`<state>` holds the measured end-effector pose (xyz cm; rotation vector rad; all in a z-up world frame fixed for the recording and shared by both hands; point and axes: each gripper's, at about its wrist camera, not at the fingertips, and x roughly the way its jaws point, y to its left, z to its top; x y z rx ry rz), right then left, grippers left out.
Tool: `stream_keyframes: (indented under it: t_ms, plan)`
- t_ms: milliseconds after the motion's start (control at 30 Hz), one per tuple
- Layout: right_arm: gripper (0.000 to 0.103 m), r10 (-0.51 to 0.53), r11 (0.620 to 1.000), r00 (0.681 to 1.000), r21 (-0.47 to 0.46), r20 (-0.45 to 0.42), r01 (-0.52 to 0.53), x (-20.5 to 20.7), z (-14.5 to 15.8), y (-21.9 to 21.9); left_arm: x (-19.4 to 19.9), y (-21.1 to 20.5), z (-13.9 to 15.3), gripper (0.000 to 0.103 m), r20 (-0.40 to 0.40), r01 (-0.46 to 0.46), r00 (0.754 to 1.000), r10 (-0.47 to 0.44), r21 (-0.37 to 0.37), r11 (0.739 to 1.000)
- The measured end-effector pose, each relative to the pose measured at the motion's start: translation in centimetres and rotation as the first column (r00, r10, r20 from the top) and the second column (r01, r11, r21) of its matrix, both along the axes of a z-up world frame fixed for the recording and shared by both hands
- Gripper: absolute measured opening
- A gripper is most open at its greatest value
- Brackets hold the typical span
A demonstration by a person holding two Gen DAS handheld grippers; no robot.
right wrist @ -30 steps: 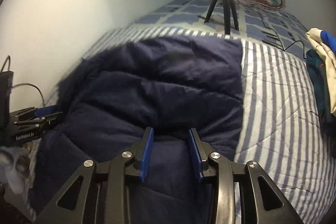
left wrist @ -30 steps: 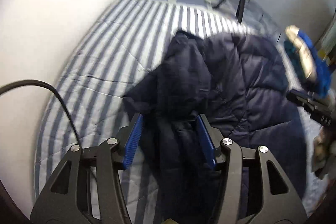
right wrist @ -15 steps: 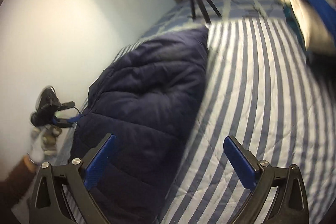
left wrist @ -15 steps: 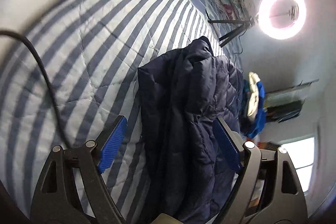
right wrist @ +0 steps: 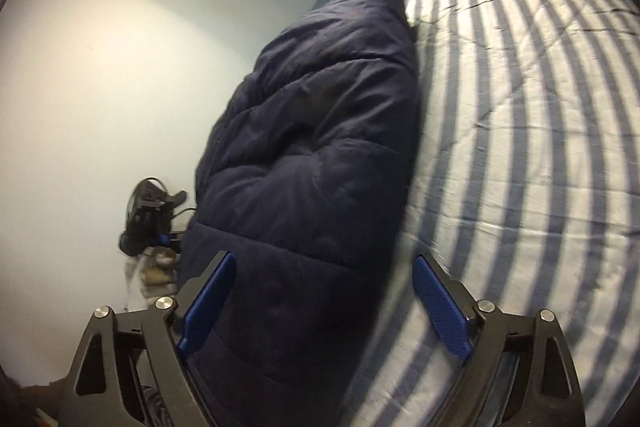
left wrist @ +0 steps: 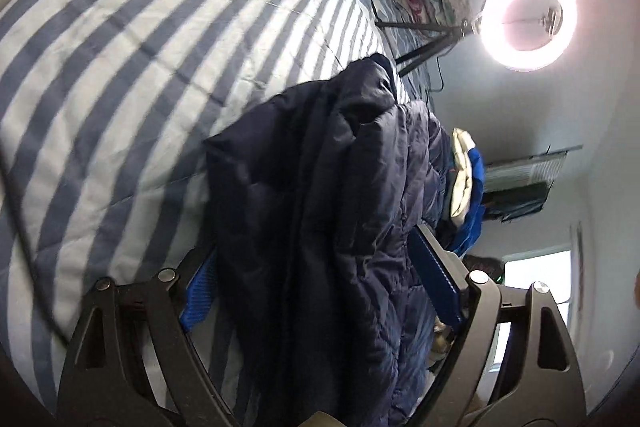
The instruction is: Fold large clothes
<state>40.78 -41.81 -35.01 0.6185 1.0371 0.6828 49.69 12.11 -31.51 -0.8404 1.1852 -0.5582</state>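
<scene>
Jacket [left wrist: 320, 207] lies on striped quilt [left wrist: 140, 47], uncontained.

Both wrist cams sit low and close over the bed [left wrist: 120, 39], tilted down and rolled sideways. Left looks along the jacket [left wrist: 328, 207] toward the ring light [left wrist: 530, 17]. Right faces the same jacket [right wrist: 316, 155] from its other edge, wall [right wrist: 100, 67] beyond. Shared: jacket, striped bed, light.

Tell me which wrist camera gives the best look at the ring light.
The left wrist view: the ring light shows as a whole glowing circle atop its tripod. The right wrist view catches only a cropped glare at its top edge.
</scene>
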Motion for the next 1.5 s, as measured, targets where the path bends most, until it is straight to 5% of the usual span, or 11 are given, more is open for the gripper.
stream_keyframes:
  t_ms: [100,233,467,633,1033,1200,1500]
  plan:
    - [0.084,0.008,1.0,1.0,0.013,-0.001,-0.008,1.4,-0.3,1.4,0.6,-1.8,0.4,0.088,0.012,0.045,0.999,-0.046,0.053,0.998]
    - [0.083,0.018,1.0,1.0,-0.017,0.008,-0.018,2.4,-0.2,3.0,1.1,-3.5,0.8,0.074,0.017,0.059,0.998,-0.062,0.131,0.99]
    - [0.051,-0.001,0.995,1.0,-0.1,0.021,0.003,2.8,0.9,5.6,0.8,-5.5,2.4,0.039,0.04,0.049,0.997,-0.059,0.228,0.973]
    - [0.034,0.006,0.972,0.998,-0.235,0.061,0.009,2.6,3.4,8.0,-0.2,-7.5,4.9,0.024,0.092,0.026,0.994,-0.058,0.323,0.946]
    - [0.021,0.033,0.869,0.987,-0.492,0.155,0.048,-2.5,9.2,12.1,-7.1,-11.3,10.1,0.018,0.214,-0.003,0.97,-0.119,0.495,0.869]
    - [0.021,0.039,0.821,0.977,-0.564,0.21,0.088,-7.1,11.2,10.4,-12.5,-14.6,12.9,0.018,0.3,0.003,0.93,-0.213,0.573,0.82]
    - [0.02,-0.024,0.78,0.959,-0.596,0.281,0.194,-13.8,14.7,6.1,-19.3,-19.8,16.6,0.018,0.397,0.021,0.86,-0.321,0.601,0.799]
